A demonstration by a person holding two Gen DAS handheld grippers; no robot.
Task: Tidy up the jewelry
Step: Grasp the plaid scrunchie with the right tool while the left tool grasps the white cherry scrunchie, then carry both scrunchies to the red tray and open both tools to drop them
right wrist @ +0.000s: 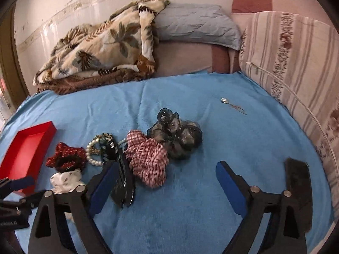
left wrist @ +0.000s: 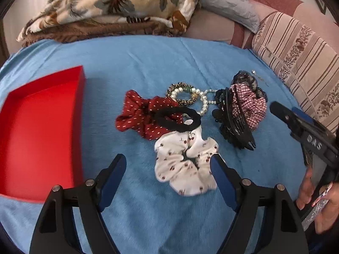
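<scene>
A pile of hair accessories lies on the blue cloth [left wrist: 137, 63]: a white cherry-print scrunchie [left wrist: 182, 165], a black hair tie [left wrist: 178, 118], a red dotted scrunchie [left wrist: 139, 116], pearl bracelets [left wrist: 203, 103], a leopard band [left wrist: 182, 93], a black claw clip [left wrist: 235, 124], a red checked scrunchie [left wrist: 247, 105] and a dark sheer scrunchie [right wrist: 178, 135]. An empty red box [left wrist: 40, 131] lies at the left. My left gripper [left wrist: 169, 165] is open, its right finger at the white scrunchie's edge. My right gripper [right wrist: 167, 173] is open just right of the claw clip [right wrist: 122, 180].
A small silver earring [right wrist: 233, 105] lies apart at the far right of the cloth. A floral blanket [left wrist: 116, 6] and a grey pillow [right wrist: 197, 23] lie behind. Striped cushions [right wrist: 296, 63] border the right side.
</scene>
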